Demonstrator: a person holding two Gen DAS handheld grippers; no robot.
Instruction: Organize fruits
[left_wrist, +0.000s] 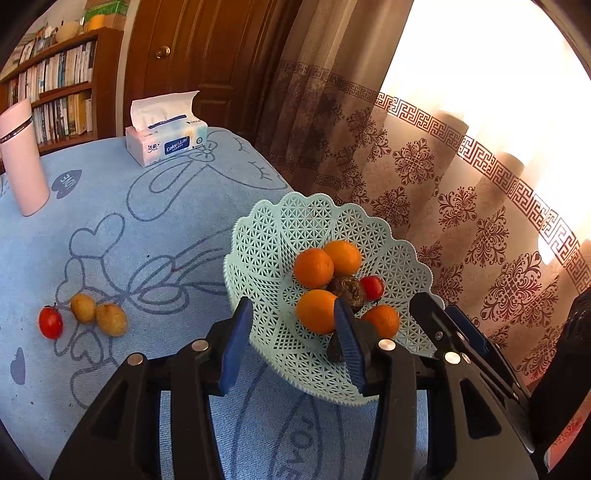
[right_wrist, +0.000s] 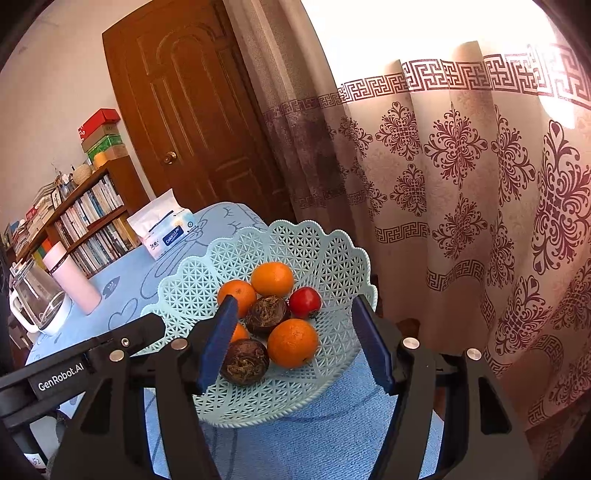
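Left gripper (left_wrist: 291, 343) jaws spread, empty, above basket (left_wrist: 266, 254) rim; right gripper (right_wrist: 295, 343) jaws spread, empty; oranges (right_wrist: 292, 343) round.

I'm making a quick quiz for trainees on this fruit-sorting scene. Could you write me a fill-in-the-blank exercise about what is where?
1. The oranges lie in a pale ___ lattice basket.
2. Outside the basket, beside the two small yellow-brown fruits on the tablecloth, lies one red ___.
3. The number of oranges in the basket is ___.
4. Near the far table edge stands a pack of ___, in front of the wooden door.

Missing words: green; tomato; four; tissues
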